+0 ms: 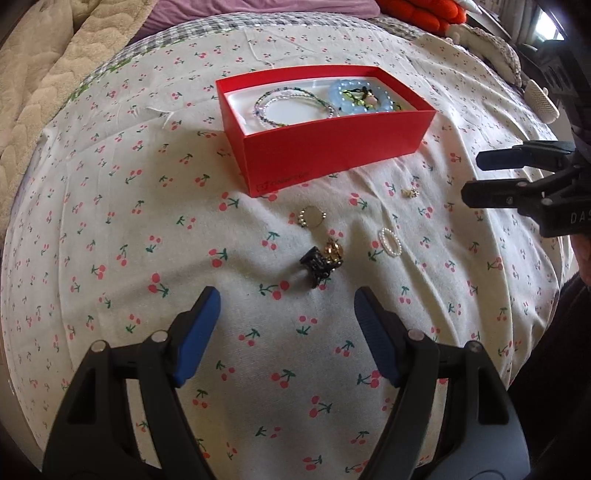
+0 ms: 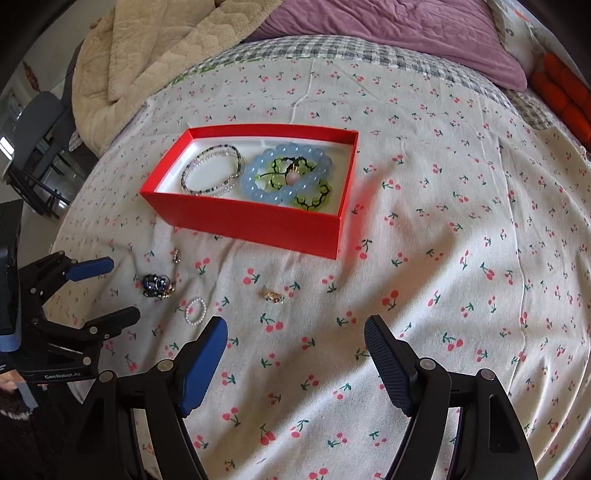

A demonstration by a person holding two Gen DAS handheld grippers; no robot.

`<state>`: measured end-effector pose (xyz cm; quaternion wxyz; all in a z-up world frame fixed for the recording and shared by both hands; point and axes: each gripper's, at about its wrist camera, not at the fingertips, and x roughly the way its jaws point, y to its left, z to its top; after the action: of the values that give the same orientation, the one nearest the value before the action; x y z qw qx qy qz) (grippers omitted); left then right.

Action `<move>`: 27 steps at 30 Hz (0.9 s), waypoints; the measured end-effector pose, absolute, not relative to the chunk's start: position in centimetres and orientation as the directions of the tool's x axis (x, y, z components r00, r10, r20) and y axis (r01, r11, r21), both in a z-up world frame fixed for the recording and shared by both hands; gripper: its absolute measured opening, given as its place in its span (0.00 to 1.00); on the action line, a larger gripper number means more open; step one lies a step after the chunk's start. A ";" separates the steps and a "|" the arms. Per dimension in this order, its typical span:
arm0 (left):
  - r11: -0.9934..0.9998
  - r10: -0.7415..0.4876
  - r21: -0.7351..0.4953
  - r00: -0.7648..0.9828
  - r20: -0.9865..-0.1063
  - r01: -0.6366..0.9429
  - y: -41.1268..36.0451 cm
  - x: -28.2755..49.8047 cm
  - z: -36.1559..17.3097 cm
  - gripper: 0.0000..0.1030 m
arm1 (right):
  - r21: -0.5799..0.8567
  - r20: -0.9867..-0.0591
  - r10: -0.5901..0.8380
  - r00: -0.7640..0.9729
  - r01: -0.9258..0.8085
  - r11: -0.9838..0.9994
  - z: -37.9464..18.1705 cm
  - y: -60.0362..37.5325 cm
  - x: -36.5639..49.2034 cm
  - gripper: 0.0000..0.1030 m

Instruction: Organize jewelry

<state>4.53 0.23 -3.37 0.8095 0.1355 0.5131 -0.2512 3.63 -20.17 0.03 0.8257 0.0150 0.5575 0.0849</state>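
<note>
A red box [image 1: 332,147] stands on the cherry-print cloth [image 1: 147,229]. It holds thin beaded bracelets [image 2: 212,170], a pale blue bead bracelet [image 2: 288,177] and a green and black one [image 2: 314,199]. Loose on the cloth in front of it lie a beaded ring [image 1: 311,216], a black and gold cluster [image 1: 323,260], a pearl ring [image 1: 389,242] and a small gold piece [image 1: 410,192]. My left gripper [image 1: 288,306] hangs open just short of the cluster, holding nothing. My right gripper [image 2: 295,328] is open and empty, near the gold piece [image 2: 274,295] and the pearl ring [image 2: 195,311].
A beige quilted blanket [image 2: 155,55] and a purple pillow [image 2: 388,33] lie at the far end of the bed, and orange cushions [image 2: 565,96] at the far right. A dark chair [image 2: 40,129] stands off the bed's left side. The two grippers are close together over the loose pieces.
</note>
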 end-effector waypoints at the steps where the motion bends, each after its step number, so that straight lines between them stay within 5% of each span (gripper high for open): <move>1: 0.829 -0.283 -0.048 0.344 -0.895 0.558 0.2 4.5 -3.4 0.73 | 0.115 -0.919 0.154 0.362 -0.129 0.985 -0.1 -20.0 3.6 0.76; 16: 0.729 -0.372 -0.069 0.310 -0.875 0.681 -1.8 4.9 -4.1 0.27 | 0.105 -0.926 0.157 0.345 -0.164 0.981 -0.6 -18.7 3.7 0.76; 27: 0.801 -0.329 -0.066 0.347 -0.878 0.594 0.6 4.6 -2.1 0.27 | 0.112 -0.922 0.179 0.343 -0.208 0.972 -0.8 -16.7 3.9 0.76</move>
<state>4.58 0.63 -2.08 0.8098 0.1339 0.4949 -0.2852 3.90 -16.67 -0.82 0.8194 -0.0126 0.5608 0.1181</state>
